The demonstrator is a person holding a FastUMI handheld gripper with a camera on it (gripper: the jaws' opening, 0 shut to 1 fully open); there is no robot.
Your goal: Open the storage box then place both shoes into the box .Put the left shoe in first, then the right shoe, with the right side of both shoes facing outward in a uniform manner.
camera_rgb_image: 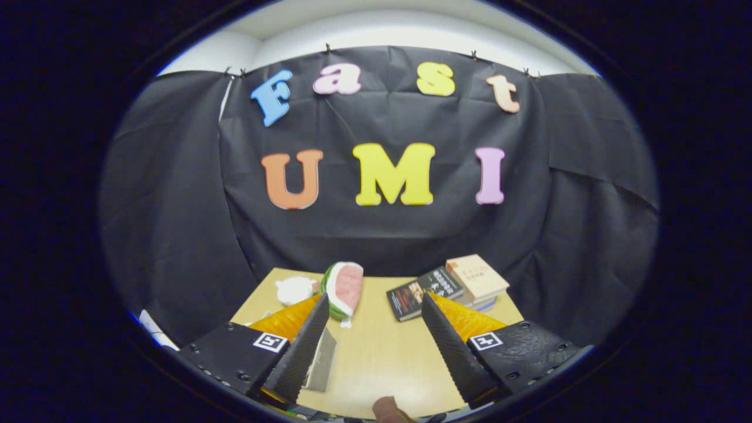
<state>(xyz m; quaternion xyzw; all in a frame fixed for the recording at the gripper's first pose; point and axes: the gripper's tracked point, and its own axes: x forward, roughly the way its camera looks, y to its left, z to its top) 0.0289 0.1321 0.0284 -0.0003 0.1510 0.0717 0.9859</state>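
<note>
My gripper (376, 299) is open and held above a light wooden table (382, 352). Its two black ribbed fingers (302, 346) stand wide apart with nothing between them, only bare tabletop. Below the fingers, at the near table edge, a small brown rounded thing (390, 409) pokes into sight; too little of it shows to tell what it is.
Beyond the left finger lie a watermelon-slice toy (345, 288) and a white plush (295, 290). Beyond the right finger are a dark book (424, 292) and a stack of books (477, 279). A flat grey piece (321, 361) lies beside the left finger.
</note>
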